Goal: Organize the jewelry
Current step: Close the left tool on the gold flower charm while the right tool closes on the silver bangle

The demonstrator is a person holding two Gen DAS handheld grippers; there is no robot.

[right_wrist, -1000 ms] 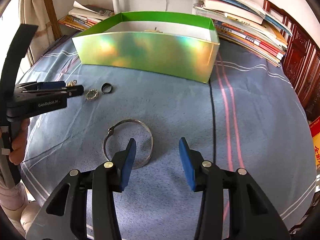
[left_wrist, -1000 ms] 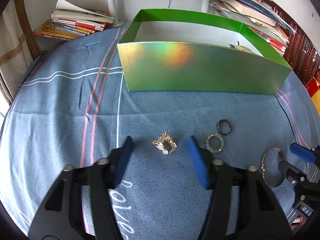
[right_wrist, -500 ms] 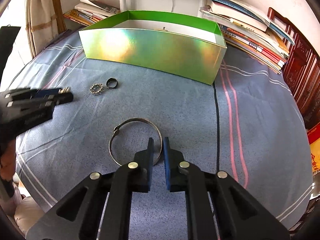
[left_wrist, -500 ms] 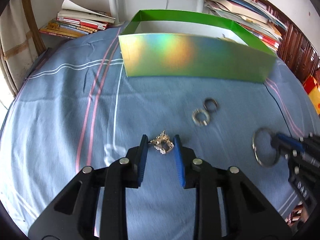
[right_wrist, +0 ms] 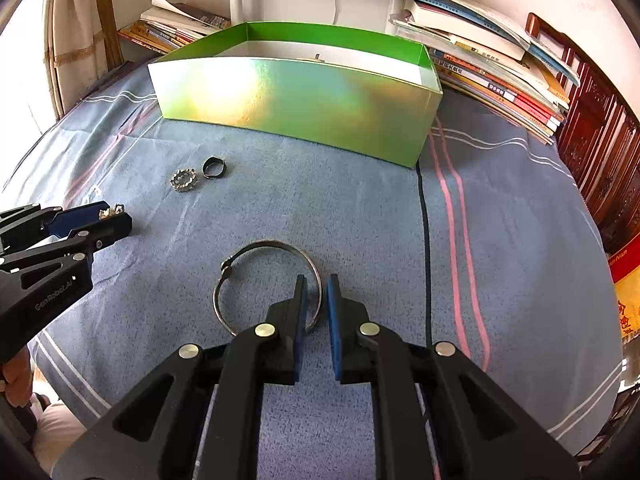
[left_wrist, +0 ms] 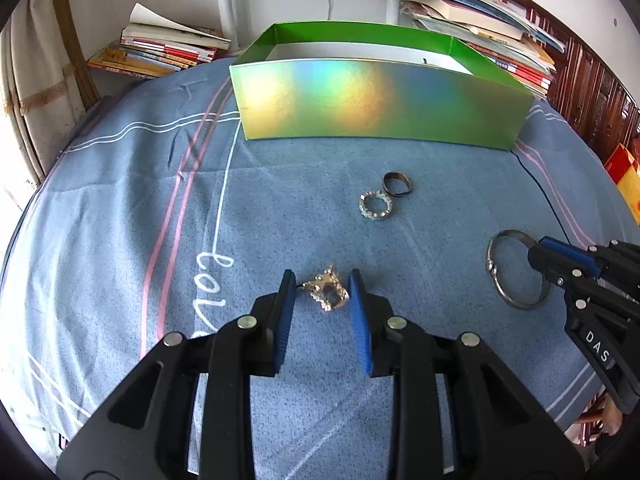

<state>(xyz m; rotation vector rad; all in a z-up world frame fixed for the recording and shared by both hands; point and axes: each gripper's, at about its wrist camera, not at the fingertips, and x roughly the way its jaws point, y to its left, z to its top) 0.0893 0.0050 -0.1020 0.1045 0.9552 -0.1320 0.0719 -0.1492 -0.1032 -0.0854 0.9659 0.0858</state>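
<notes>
Between the left gripper (left_wrist: 322, 294) jaws, just closed in, sits the gold brooch (left_wrist: 327, 293), pinched; right gripper (right_wrist: 316, 300) jaws nearly shut on the bangle (right_wrist: 268, 286) rim. Two rings (left_wrist: 386, 196) still on the bedspread (left_wrist: 120, 208); green box (left_wrist: 372, 108) awaits.

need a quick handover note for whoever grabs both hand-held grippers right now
Left hand-held gripper: closed on the gold brooch, on the cloth.
Right hand-held gripper: closed on the bangle's rim.
Studded ring and dark ring lie loose before the green box.
Done: both grasps made.
Left: carry both to the box, then the two rings.
</notes>
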